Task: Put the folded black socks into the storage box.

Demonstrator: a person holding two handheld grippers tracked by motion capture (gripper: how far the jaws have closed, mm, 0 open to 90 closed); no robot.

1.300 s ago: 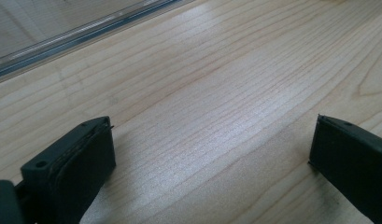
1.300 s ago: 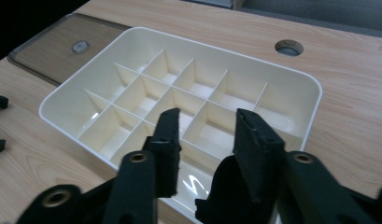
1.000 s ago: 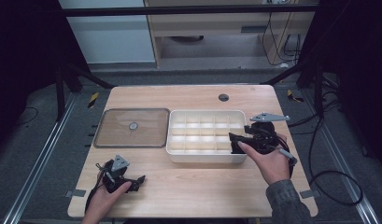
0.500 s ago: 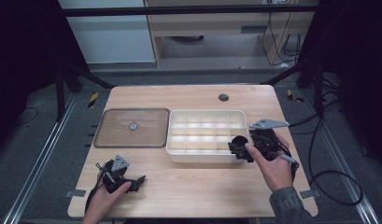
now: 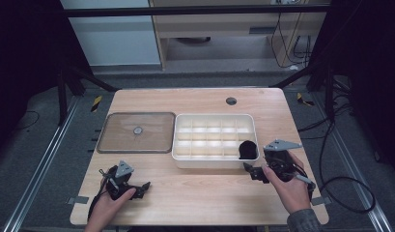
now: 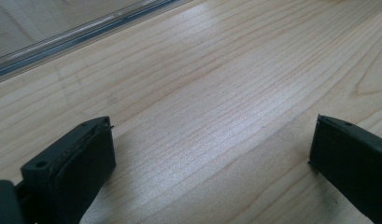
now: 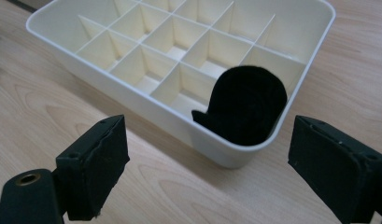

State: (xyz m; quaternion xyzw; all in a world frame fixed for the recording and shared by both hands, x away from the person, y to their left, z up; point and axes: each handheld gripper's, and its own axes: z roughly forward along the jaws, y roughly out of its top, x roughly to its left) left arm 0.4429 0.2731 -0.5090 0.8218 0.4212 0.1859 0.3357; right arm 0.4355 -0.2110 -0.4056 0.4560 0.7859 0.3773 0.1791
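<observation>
A white divided tray [image 5: 213, 116] sits mid-table. A black rounded piece of soft material [image 5: 247, 150] stands in its near right corner compartment; in the right gripper view the black piece [image 7: 247, 112] leans against the tray's corner wall [image 7: 132, 105]. My right gripper [image 5: 251, 172] is just in front of that corner, over the wood and apart from the tray. The right gripper [image 7: 212, 172] is open with nothing between its jaws. My left gripper [image 5: 141, 188] rests near the front left edge. The left gripper [image 6: 212, 154] is open over bare wood.
A clear flat lid [image 5: 137, 132] with a small centre knob lies left of the tray, and the lid's edge [image 6: 62, 39] crosses the top left of the left gripper view. A round cable hole [image 5: 231, 101] is at the back of the wooden table [image 5: 200, 193].
My right gripper has drawn back from over the tray's near right corner toward the front edge, leaving the black piece in the compartment. The left gripper has stayed put.
</observation>
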